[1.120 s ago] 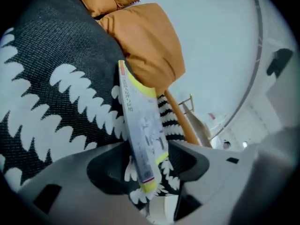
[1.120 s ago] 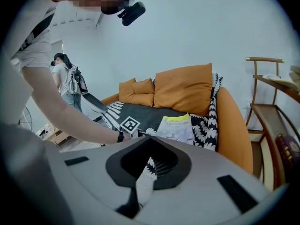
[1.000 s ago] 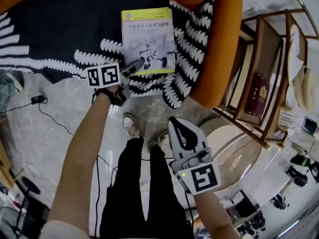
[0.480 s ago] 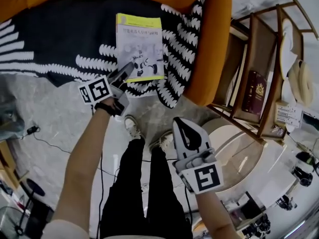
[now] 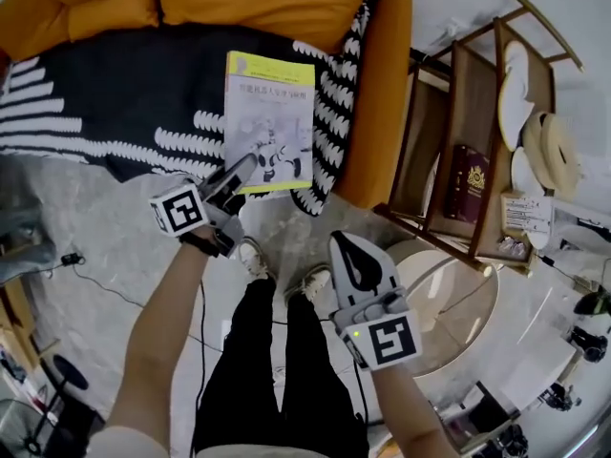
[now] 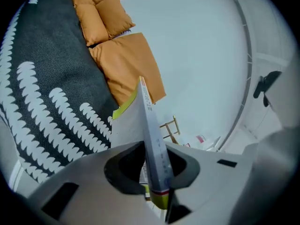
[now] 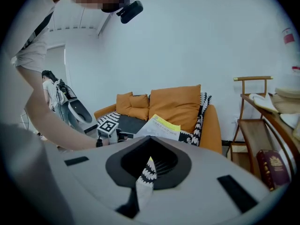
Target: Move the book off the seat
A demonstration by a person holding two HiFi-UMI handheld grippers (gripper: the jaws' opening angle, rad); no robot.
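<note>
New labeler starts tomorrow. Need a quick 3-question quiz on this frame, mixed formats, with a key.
1. True or false: the right gripper holds nothing and is clear of the sofa.
2. What grips the book?
A. the left gripper
B. the right gripper
C. nothing; it lies loose on the seat
3. Fill in: the patterned throw on the seat beneath the book is black and ____.

Key: 1 true; 2 A; 3 white.
</note>
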